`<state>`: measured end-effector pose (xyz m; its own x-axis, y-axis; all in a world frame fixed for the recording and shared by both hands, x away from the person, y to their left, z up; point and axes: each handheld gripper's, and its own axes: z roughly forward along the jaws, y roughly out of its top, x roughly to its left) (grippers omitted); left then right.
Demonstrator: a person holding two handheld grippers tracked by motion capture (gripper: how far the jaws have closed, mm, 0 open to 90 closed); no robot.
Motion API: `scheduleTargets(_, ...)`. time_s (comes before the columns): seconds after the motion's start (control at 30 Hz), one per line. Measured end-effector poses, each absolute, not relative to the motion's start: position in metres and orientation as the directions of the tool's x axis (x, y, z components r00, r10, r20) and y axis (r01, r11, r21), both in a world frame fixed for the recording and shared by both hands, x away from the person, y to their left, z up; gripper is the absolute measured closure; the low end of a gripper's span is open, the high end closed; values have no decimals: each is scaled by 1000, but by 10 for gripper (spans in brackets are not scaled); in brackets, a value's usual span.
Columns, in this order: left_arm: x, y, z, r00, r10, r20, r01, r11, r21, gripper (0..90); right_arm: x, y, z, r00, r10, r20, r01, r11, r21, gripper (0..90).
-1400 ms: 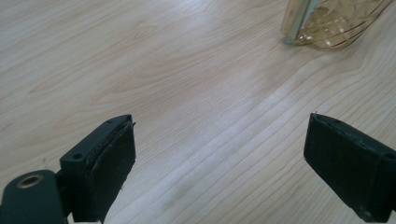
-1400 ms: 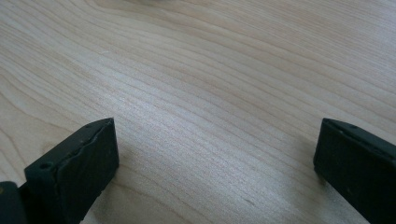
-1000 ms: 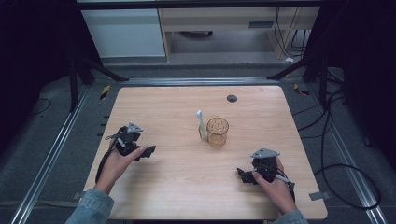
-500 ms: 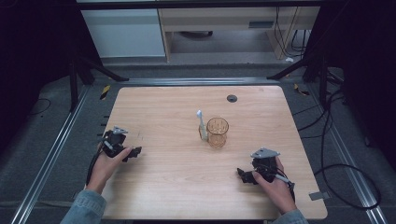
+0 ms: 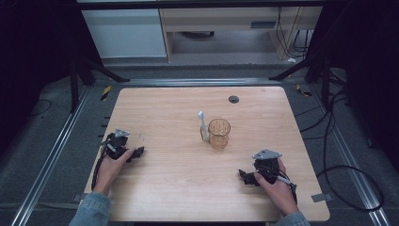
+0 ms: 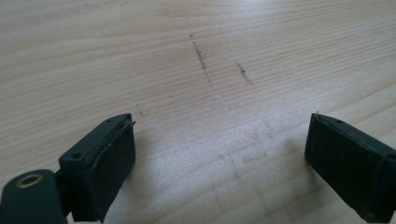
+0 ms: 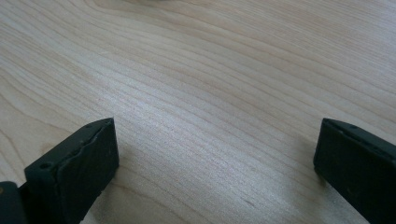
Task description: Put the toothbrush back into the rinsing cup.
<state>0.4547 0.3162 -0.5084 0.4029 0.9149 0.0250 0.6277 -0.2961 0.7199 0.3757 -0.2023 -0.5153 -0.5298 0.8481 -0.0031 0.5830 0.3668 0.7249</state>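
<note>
On the desk (image 5: pixel 164 108) in the high view, an amber cup (image 5: pixel 219 133) stands near the middle with a toothbrush (image 5: pixel 203 125) leaning on its left side, while the left gripper (image 5: pixel 134 154) rests near the left edge and the right gripper (image 5: pixel 246 177) near the front right, both well apart from the cup. Along the left gripper view, its fingers (image 6: pixel 100 170) stand wide open over bare, faintly scratched wood. Along the right gripper view, the fingers (image 7: pixel 77 170) are likewise spread open, holding nothing, low over plain wood grain.
</note>
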Motion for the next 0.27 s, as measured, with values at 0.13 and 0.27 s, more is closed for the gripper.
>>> scheduleTargets(0.13, 454, 317, -508, 395, 918, 24, 633, -291, 718, 28, 376, -202, -515, -530, 848, -4, 582, 368, 725, 4)
scheduleTargets(0.27, 455, 318, -509, 373, 927, 21, 646, -276, 711, 0, 376, -202, -515, -530, 848, -4, 583, 367, 725, 3)
